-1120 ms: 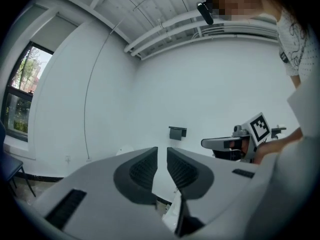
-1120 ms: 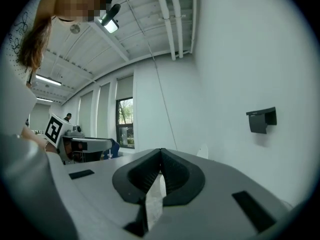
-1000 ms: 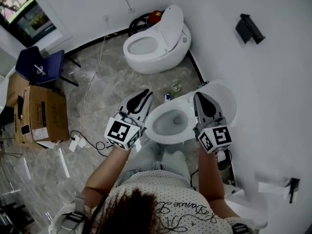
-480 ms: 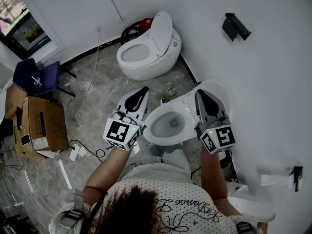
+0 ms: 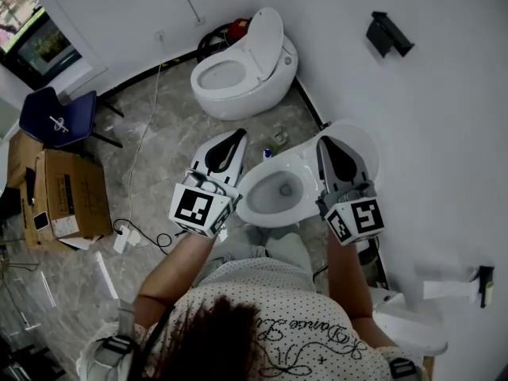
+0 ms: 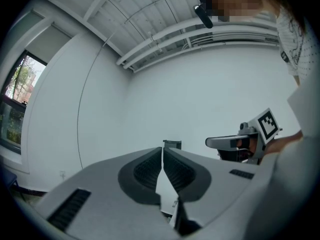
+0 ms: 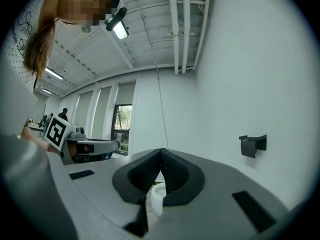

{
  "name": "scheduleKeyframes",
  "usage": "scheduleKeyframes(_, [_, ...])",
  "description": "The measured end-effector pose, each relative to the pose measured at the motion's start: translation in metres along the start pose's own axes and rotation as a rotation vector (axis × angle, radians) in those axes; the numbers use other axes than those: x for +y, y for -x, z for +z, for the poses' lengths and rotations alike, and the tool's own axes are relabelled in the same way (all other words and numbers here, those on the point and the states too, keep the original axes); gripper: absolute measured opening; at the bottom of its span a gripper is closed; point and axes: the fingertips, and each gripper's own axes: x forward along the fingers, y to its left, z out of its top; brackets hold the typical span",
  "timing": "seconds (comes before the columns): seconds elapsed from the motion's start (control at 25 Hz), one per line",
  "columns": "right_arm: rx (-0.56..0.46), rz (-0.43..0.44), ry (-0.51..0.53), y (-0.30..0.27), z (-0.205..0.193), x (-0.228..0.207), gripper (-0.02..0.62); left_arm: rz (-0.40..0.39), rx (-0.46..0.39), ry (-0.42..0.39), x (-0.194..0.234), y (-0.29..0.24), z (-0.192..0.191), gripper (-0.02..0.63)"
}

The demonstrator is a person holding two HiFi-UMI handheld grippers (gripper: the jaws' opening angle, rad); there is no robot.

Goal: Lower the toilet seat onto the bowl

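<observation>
We count one blue chair and one cardboard box at the far left, both on the floor.

We count two grippers and two toilets. The left gripper comes next. Its jaws have just been closing and now stand pressed together, with nothing between them. It points level over the floor, just left of the near bowl.

The far toilet stands at the top centre, against the wall, with its own lid raised.

The near bowl lies open between the two grippers. We count one toilet seat on it. The seat stands raised, upright behind the bowl, against the right-hand wall.

The right gripper is over the right side of the bowl. In the head view its tips lie across the raised seat. We cannot tell whether they touch it. Its jaws are pressed together and hold nothing. In the right gripper view a white rim shows below them. The seat is therefore just beside the right jaws and well apart from the left jaws.

One black wall bracket is mounted on the wall at the upper right.
</observation>
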Motion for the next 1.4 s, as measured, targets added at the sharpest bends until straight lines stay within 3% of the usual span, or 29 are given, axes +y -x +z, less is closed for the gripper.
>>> scheduleKeyframes(1.4, [-0.003,-0.071,0.004,-0.008,0.002,-0.018,0.010,-0.017,0.009,0.010,0.007,-0.016,-0.006,0.012])
